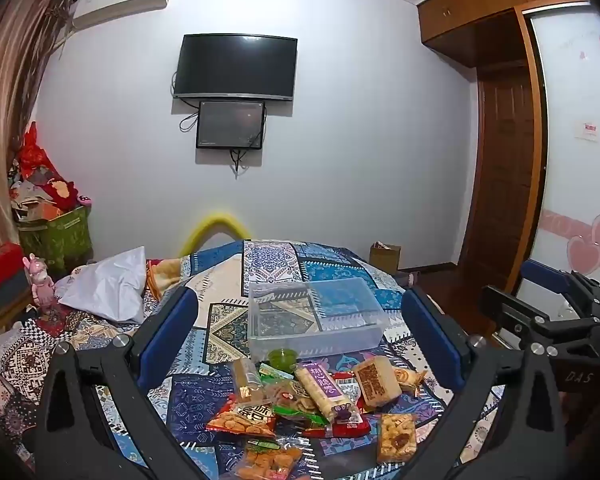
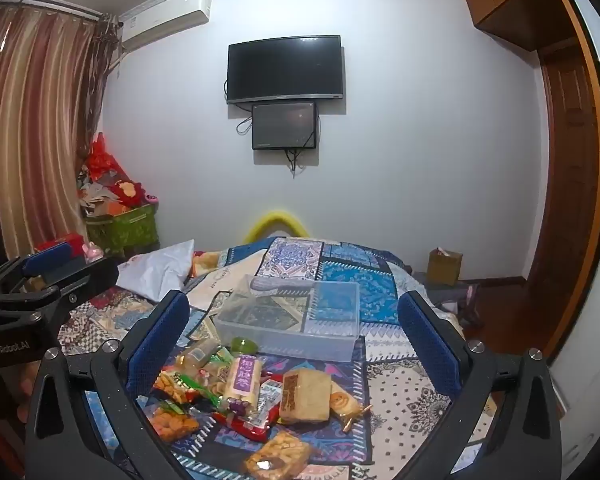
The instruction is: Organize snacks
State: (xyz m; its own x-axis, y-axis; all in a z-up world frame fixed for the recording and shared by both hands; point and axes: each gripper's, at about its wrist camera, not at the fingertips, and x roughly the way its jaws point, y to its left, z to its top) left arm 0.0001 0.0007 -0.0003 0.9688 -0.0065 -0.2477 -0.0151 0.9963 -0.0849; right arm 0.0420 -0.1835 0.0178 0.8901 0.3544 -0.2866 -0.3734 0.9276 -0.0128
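Both grippers, left (image 1: 300, 334) and right (image 2: 294, 334), are held wide open and empty above heaped wrapped snacks (image 1: 316, 396); a first pick into the clear plastic bin (image 1: 316, 314) is judged next.

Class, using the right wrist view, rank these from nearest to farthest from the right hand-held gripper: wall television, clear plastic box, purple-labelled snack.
1. Purple-labelled snack: in the pile, between the right hand-held gripper fingers.
2. Clear plastic box: on the bedspread, beyond the pile.
3. Wall television: far wall.
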